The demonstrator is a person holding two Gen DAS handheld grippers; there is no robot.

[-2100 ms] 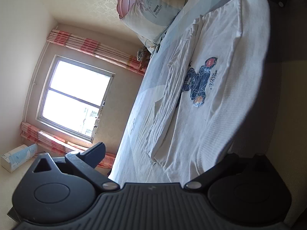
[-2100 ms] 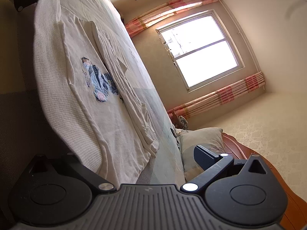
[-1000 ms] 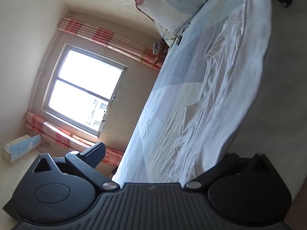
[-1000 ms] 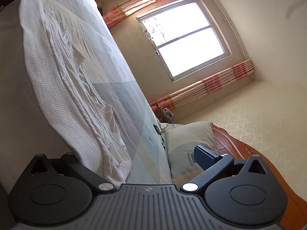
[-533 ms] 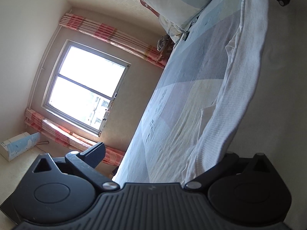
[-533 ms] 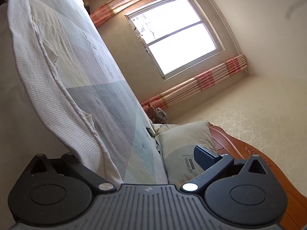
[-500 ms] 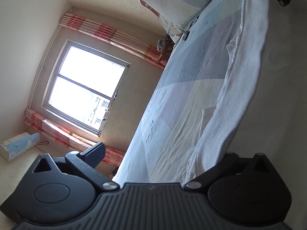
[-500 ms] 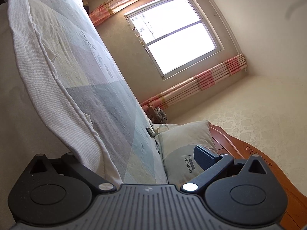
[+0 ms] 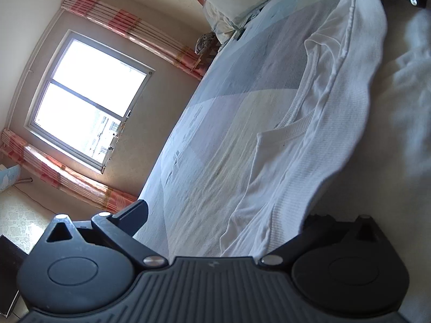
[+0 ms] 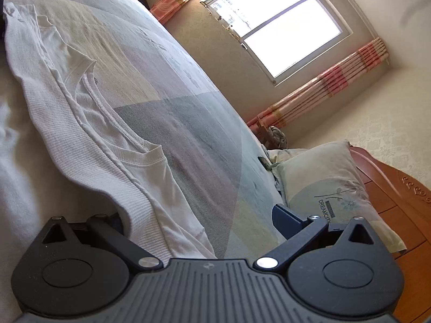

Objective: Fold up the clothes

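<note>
Left wrist view showed one white shirt (image 9: pixel 317 145), its printed front seen two seconds earlier now folded under, collar exposed. It lay on the bed (image 9: pixel 215 123), long axis running between the two claws. Left claw (image 9: pixel 223 215) and right claw (image 10: pixel 199 218) each stood apart, fabric draped over one finger.

Both wrist cameras sit low and close at the near edge of the bed (image 9: pixel 215 140), rolled sideways and facing across it toward the window (image 10: pixel 274 24); both views share bed, window and pillow (image 10: pixel 323 188).
</note>
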